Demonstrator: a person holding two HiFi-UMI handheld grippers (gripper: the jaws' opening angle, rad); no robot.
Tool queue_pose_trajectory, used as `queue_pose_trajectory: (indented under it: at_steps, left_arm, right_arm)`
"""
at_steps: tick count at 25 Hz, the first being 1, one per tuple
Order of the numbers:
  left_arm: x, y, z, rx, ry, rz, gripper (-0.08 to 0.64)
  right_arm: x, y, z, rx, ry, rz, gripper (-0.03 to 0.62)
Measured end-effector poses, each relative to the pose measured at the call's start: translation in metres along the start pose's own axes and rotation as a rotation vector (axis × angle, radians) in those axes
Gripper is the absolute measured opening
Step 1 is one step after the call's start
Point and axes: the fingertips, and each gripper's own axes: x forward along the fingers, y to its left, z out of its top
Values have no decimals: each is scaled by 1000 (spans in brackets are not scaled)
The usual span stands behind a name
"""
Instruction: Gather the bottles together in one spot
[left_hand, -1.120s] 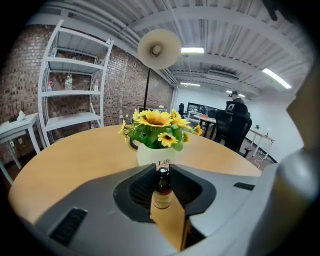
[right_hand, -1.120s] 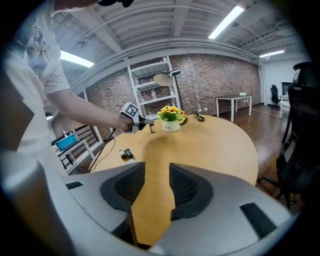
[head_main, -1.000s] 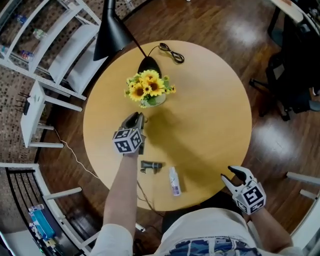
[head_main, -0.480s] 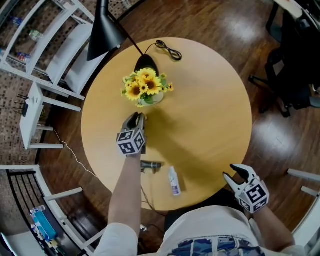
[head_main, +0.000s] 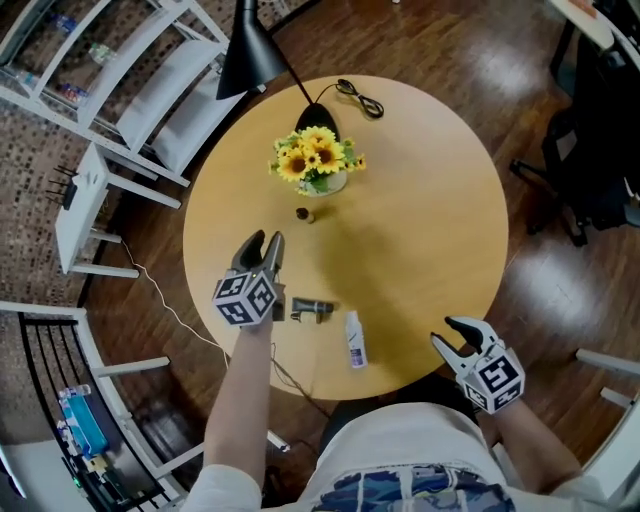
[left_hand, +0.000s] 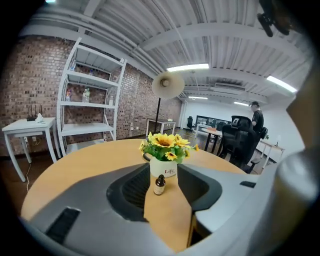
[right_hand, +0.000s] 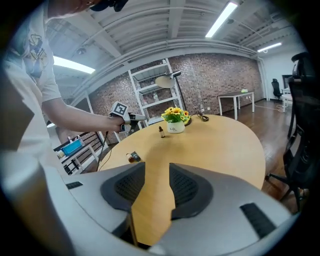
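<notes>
Left gripper (head_main: 262, 241) jaws opening, nothing pinched; small brown bottle (head_main: 303, 214) upright ahead of tips, just beside sunflower vase (head_main: 322, 183). Right gripper (head_main: 452, 333) jaws apart, empty, at table (head_main: 420, 200) edge.

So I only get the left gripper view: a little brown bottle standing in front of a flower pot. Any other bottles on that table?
Observer: Yes, two more. The head view shows a dark bottle and a white bottle lying near the person's side of the table.
Visitor: Is the gripper touching the brown one?
Observer: No. From above, the brown bottle stands clear ahead of the left gripper; its jaws are opening with nothing between them.
Visitor: And the other gripper?
Observer: The right gripper hovers by the table's near edge, jaws apart, empty.
</notes>
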Motion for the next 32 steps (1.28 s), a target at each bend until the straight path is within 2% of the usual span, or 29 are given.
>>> queue_pose_trajectory:
  at_steps: [4,9,11,13,17,21,27,32]
  left_arm:
    - [-83,-17,-9,-10,35,-5,176]
    - [-195,-52,-40,-92,33,-67,176]
    - [-238,-73,-61,-106,26,-121,176]
    - [-281,-89,-88,-89,45,-146,176]
    - [-353,-90,-142,-154,107,-117,176]
    - [-403,-72,-188,-173,150,-81,176]
    - [-451,-63,-232,-119,199,-121,178]
    - [-474,-59,-242,-127,194,-129,178]
  right_arm:
    - [4,32,5,-27,-25,46,176]
    - [-5,84,6,-74,-39,57,176]
    - [-8,104,0,-103,-42,48,176]
    - [-12,127,-9,-121,-44,42,176]
    - [-21,179,-26,-146,-23,29,176]
    - [-32,229,-44,-160,-23,4,176]
    - [-42,283,-86,-166,28,-39,176]
    - [-25,306,-88,-284,55,-24,176]
